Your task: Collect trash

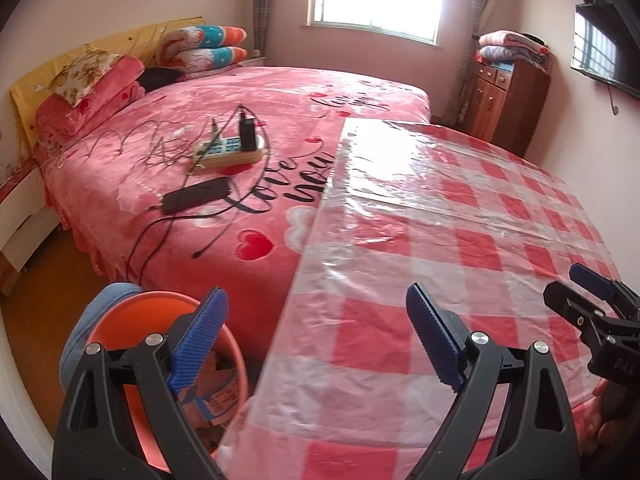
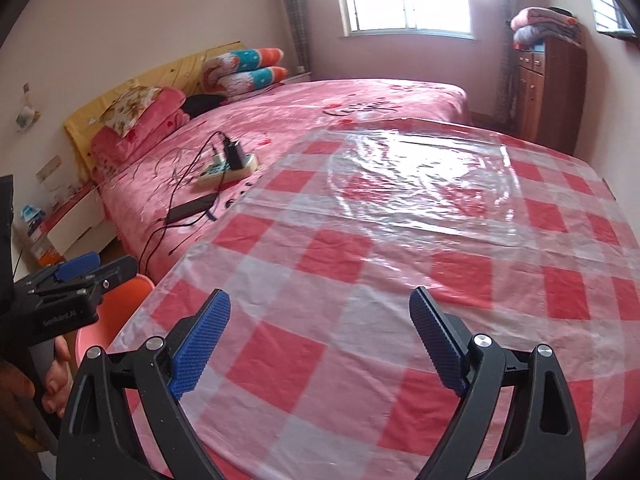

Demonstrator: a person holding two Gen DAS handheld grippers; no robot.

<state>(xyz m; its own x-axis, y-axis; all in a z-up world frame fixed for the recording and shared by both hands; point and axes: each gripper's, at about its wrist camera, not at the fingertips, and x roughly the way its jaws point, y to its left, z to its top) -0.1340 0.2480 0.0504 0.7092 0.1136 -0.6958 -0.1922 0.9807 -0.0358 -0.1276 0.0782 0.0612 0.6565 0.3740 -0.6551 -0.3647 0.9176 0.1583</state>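
A: Both claws wide, gripping nothing: left gripper (image 1: 316, 336) above the table's (image 1: 460, 216) left edge, right gripper (image 2: 320, 340) over its near side.

B: Trash?

A: Only in the bin (image 1: 236, 344), down off the table's near-left corner: printed paper or card scraps, crumpled, piled loosely. None seen on the checked cloth; just clear plastic film (image 2: 420, 184) across the far part, glossy and wrinkled.

B: Risks?

A: Mistaking that film for litter and dragging the cloth along. Snagging the cable (image 1: 160, 228) hanging off the bed's (image 1: 192, 256) edge near the bin. Knocking the bin over with the left claw. Possibly clashing the 2 grippers, so near each other.
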